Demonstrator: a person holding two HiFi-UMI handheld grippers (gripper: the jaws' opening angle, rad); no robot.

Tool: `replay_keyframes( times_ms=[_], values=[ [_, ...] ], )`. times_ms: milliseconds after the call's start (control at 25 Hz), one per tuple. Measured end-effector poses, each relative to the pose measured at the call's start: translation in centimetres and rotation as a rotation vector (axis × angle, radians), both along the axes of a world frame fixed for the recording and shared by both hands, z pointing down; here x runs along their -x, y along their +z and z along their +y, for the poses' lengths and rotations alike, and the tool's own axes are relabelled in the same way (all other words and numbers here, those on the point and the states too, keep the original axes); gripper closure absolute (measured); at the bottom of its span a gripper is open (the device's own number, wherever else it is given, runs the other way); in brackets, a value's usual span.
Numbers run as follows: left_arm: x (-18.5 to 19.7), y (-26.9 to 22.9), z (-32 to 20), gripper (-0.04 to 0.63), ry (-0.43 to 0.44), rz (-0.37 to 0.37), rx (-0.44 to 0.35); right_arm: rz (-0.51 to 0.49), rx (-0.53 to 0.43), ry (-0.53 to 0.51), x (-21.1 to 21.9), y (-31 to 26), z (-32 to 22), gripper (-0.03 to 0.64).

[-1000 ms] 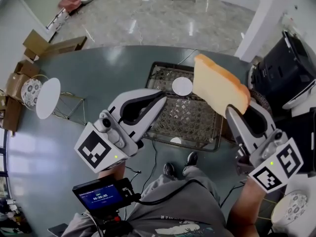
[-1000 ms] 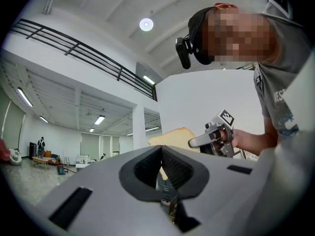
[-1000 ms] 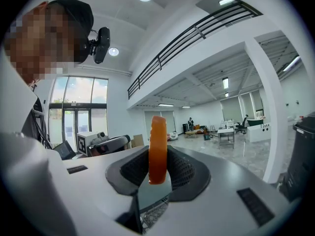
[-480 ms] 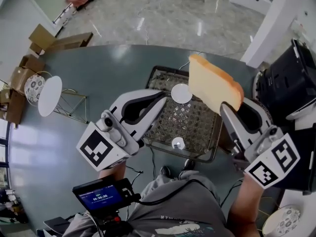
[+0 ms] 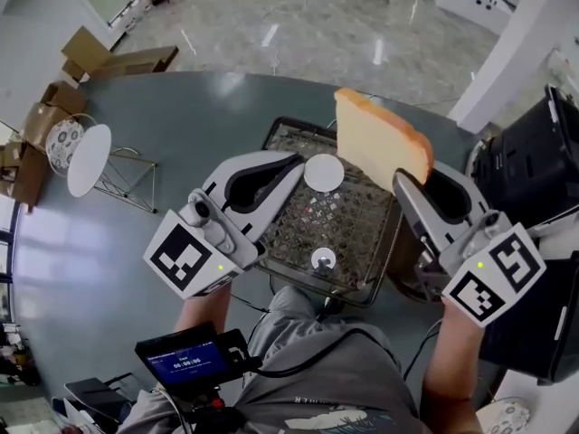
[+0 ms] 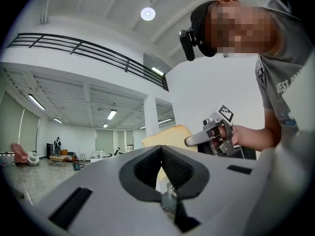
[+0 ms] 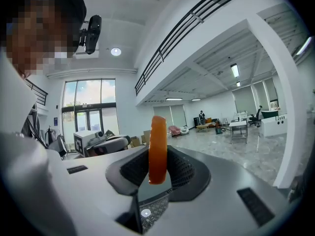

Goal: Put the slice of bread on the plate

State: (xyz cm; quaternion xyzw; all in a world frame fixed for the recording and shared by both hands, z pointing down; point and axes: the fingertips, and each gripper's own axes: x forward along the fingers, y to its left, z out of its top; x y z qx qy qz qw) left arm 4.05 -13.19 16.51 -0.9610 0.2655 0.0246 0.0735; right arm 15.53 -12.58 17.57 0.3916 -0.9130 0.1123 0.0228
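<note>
A thick slice of bread [image 5: 380,143] with an orange-brown crust stands on edge above the wire tray [image 5: 362,233], and my right gripper [image 5: 409,181] is shut on its lower corner. In the right gripper view the bread [image 7: 158,149] shows edge-on between the black pads. My left gripper [image 5: 294,161] hovers over the tray's left side with its jaws shut and nothing in them. Its own view shows the bread [image 6: 167,135] beyond its tips. A white plate [image 5: 88,159] stands upright in a wire stand at the table's far left.
The round grey table [image 5: 181,125] carries the tray, on which lie two small white round pieces [image 5: 324,172]. A patterned plate [image 5: 61,143] sits behind the white one. A black appliance [image 5: 529,165] stands at the right, and cardboard boxes [image 5: 81,52] lie beyond the left edge.
Both grippers have drifted left across the table, and the bread has travelled with the right one, now over the tray's right part. Neither grip has altered.
</note>
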Motion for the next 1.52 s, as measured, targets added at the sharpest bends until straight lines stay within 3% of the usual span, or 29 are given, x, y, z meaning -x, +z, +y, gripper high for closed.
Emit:
replay_keyframes(
  times_ms=[160, 280, 800, 1240, 1520],
  values=[
    [-1.9, 1.2, -1.0, 0.589, -0.004, 0.001, 0.006, -0.015, 0.03, -0.005, -1.7, 2.0, -1.5, 0.52],
    [-1.4, 2.4, -1.6, 0.589, 0.002, 0.005, 0.043, -0.009, 0.047, 0.012, -1.5, 3.5, -2.4, 0.52],
    [-1.2, 3.9, -7.2, 0.589, 0.071, -0.011, 0.048, -0.077, 0.143, 0.092, -0.7, 8.1, -8.1, 0.52],
    [-0.8, 8.6, -10.2, 0.589, 0.082, -0.023, 0.15, -0.04, 0.229, 0.133, -0.1, 14.5, -12.0, 0.52],
    [-0.2, 10.1, -12.0, 0.589, 0.066, -0.018, 0.172, -0.01, 0.28, 0.127, 0.6, 18.5, -13.9, 0.52]
  ],
)
